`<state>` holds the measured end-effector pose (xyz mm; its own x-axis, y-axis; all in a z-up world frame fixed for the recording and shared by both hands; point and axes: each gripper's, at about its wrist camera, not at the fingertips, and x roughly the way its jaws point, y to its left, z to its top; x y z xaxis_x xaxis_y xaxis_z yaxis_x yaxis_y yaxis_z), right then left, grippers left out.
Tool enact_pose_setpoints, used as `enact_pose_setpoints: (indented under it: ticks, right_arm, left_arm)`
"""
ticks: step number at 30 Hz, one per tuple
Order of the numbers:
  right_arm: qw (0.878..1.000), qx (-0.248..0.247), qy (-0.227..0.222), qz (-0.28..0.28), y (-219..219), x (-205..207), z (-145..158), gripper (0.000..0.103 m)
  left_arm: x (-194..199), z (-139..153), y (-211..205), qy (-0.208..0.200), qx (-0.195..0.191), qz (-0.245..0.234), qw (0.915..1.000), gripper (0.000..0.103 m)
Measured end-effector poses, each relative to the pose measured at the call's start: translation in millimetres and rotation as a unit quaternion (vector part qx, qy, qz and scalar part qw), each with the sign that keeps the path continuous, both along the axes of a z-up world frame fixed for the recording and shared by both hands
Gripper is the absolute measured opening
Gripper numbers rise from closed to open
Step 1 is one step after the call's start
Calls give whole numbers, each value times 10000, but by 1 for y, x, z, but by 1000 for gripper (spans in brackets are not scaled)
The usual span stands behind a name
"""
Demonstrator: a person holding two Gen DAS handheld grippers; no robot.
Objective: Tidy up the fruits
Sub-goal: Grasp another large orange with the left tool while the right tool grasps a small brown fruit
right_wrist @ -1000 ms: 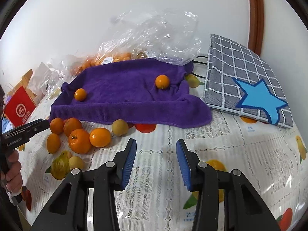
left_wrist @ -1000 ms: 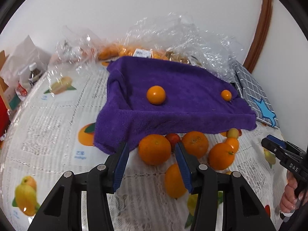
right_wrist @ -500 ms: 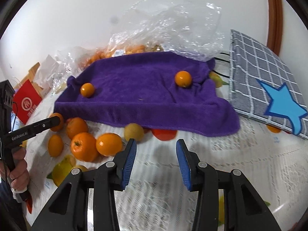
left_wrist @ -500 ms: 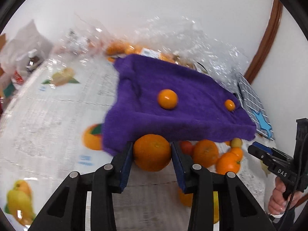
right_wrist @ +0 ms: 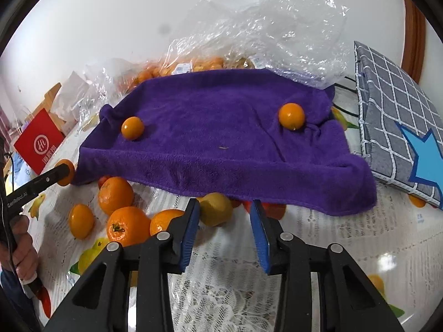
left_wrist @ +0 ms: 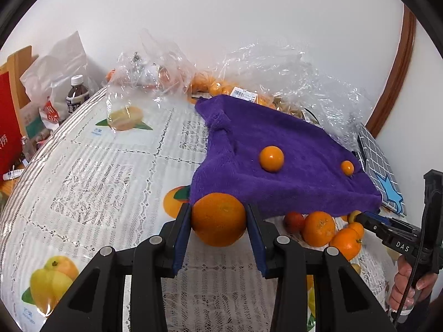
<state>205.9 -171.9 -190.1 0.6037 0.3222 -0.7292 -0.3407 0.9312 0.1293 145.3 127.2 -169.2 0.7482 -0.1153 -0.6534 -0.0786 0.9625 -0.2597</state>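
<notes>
On the purple towel (right_wrist: 221,127), two oranges (right_wrist: 291,116); left fingers (left_wrist: 181,238) pinch orange (left_wrist: 218,218), right closing, empty.

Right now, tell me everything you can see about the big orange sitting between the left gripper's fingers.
The big orange is round, bright orange, with a dimpled, slightly glossy peel and a small pale spot near its top. It sits between the left gripper's blue pads, which press on both its sides. It is just in front of the purple towel's near left corner, above the lace tablecloth. Whether it rests on the cloth cannot be told. The other loose oranges lie apart, to its right.
</notes>
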Motion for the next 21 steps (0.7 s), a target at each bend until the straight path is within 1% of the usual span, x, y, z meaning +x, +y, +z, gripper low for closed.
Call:
enact_pose_setpoints:
  ticks: [4,5,6,9,11,15,18,21]
  right_arm:
    - [9999,15,138,4,3,8,-2,36]
    - [9999,25,162,-1,4,10,-3,34]
    - [9998,30,194,-7,4,12,-5,29]
    - [9998,86,167,-69,0,11,-6,29]
    - [9999,70,82,-134,-6,6,-3,29]
    - [9992,-253,-102,-280,-26,-5,0,29]
    - [9982,-530,-193,-209,-34,-10,-6,29]
    - [9982,-508,-239,-199,-41,-15,-9,29]
  left_arm:
    - [-2,0,2,11,-39,59,10000,38]
    - [-3,0,3,-13,-48,70,10000,38]
    - [-4,1,4,-30,-51,79,10000,38]
    - [-5,0,4,-37,-38,129,9999,38]
    - [-3,-3,5,48,-28,160,9999,38]
    - [-1,-6,6,148,-106,182,9997,38]
    - [-1,-6,3,144,-77,137,9998,38]
    - [0,-7,1,186,-92,88,9997,38]
